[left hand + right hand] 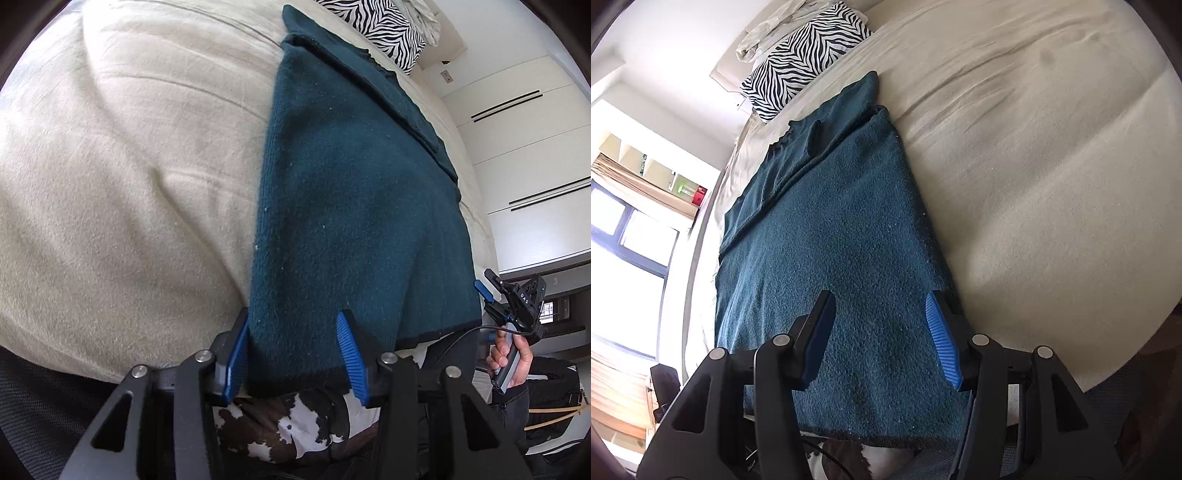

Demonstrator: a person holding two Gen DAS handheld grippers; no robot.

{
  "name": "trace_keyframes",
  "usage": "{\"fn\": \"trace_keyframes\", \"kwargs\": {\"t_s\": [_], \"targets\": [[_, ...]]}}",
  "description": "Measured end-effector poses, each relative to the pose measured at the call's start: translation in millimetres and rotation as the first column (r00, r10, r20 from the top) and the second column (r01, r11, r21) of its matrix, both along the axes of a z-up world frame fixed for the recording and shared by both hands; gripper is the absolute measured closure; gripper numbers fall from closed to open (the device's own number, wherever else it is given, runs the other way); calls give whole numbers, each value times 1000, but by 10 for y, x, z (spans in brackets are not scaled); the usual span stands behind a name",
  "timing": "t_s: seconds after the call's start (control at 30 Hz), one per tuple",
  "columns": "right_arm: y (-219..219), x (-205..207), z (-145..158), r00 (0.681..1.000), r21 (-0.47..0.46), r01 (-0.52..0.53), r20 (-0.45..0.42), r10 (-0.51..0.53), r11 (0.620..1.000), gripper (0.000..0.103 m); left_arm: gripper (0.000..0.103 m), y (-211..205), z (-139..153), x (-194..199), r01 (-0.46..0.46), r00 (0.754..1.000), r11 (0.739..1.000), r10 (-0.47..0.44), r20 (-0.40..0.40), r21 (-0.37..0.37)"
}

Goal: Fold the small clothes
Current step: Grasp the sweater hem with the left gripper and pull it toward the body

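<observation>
A dark teal knit sweater lies lengthwise on the beige bed, one side folded in along its length. My left gripper points down at the near hem. Its blue pads stand apart with the hem corner between them, one pad at the sweater's edge and the other on top of the fabric. In the right wrist view my right gripper hangs open over the near part of the sweater with nothing pinched. The left wrist view shows that right gripper off the sweater's side, held by a hand.
A zebra-striped pillow and crumpled pale linen lie at the far end of the bed. Brown-and-white cow-patterned fabric shows below the near bed edge. White wardrobe doors are on one side, a window on the other.
</observation>
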State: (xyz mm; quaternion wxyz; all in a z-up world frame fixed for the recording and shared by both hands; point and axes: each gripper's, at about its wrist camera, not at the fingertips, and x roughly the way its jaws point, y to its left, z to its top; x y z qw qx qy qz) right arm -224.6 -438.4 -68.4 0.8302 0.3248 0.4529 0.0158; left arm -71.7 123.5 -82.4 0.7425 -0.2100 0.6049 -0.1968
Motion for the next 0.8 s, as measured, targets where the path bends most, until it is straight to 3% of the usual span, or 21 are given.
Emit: {"fn": "trace_keyframes", "kwargs": {"t_s": [0.1, 0.2, 0.23, 0.5, 0.8], "targets": [[-38, -100, 63, 1000, -21, 0, -5, 0, 1000, 53, 56, -49, 21, 12, 18, 1000, 1000, -18, 0, 11], [-94, -221, 118, 999, -56, 7, -33, -9, 998, 53, 87, -81, -4, 18, 29, 1000, 1000, -29, -11, 12], [-116, -268, 127, 999, -70, 9, -47, -13, 997, 53, 91, -85, -28, 10, 30, 999, 1000, -29, -15, 8], [-219, -512, 36, 988, -29, -14, -155, 9, 1000, 53, 94, -86, -8, -17, 37, 999, 999, -37, 1, -1], [-304, -483, -120, 971, 114, 3, -237, 24, 994, 54, 95, 17, 42, -80, 40, 999, 999, -39, 33, -29]]}}
